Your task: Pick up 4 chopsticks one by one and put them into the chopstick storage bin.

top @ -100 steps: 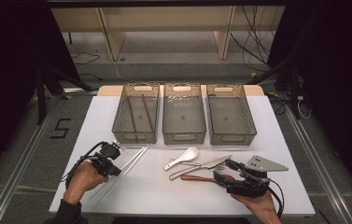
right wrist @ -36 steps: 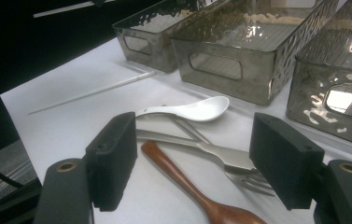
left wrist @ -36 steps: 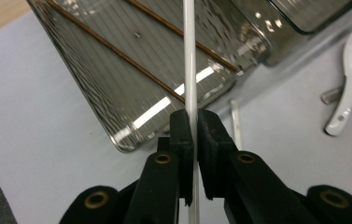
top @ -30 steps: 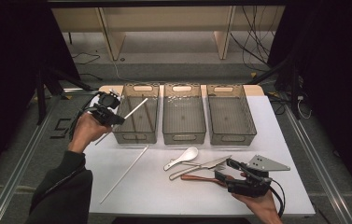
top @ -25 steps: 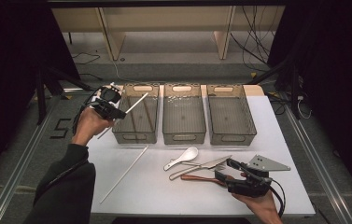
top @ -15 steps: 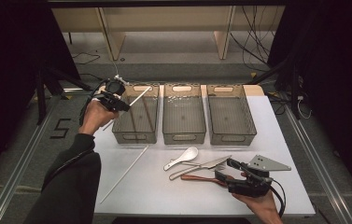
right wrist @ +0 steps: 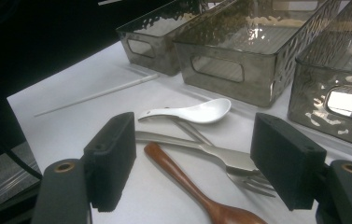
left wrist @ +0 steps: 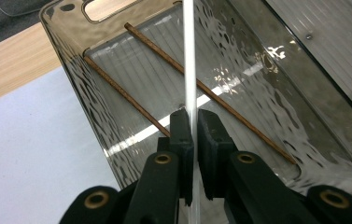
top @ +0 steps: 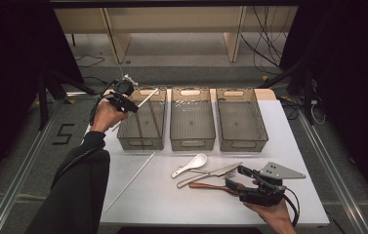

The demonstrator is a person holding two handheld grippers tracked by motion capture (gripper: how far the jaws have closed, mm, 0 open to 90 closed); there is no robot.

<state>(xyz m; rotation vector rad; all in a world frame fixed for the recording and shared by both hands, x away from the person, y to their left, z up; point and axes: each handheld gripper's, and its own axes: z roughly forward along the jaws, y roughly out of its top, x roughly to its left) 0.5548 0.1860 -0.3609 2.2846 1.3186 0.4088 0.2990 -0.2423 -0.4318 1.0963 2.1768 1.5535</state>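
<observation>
My left gripper [top: 123, 97] is shut on a white chopstick [top: 145, 100] and holds it slanted above the far left corner of the left smoked-plastic bin [top: 141, 141]. In the left gripper view the chopstick [left wrist: 189, 70] runs straight up from the closed gripper [left wrist: 194, 121], over two brown chopsticks [left wrist: 211, 93] lying on the bin floor. My right gripper [top: 236, 178] rests open near the table's front right. Its pads [right wrist: 110, 158] straddle a wooden spoon [right wrist: 183, 182] and a metal fork [right wrist: 229, 161] without touching them.
A second white chopstick [top: 130, 180] lies on the white table [top: 289, 146] in front of the left bin. A white ceramic spoon [top: 191, 165] sits beside the metal cutlery [top: 211, 173]. The middle bin [top: 192, 141] and right bin [top: 242, 141] stand alongside.
My left hand lifted the white chopstick from the table's front left and carried it back and rightward to the left bin's far corner. The right gripper stayed put.
</observation>
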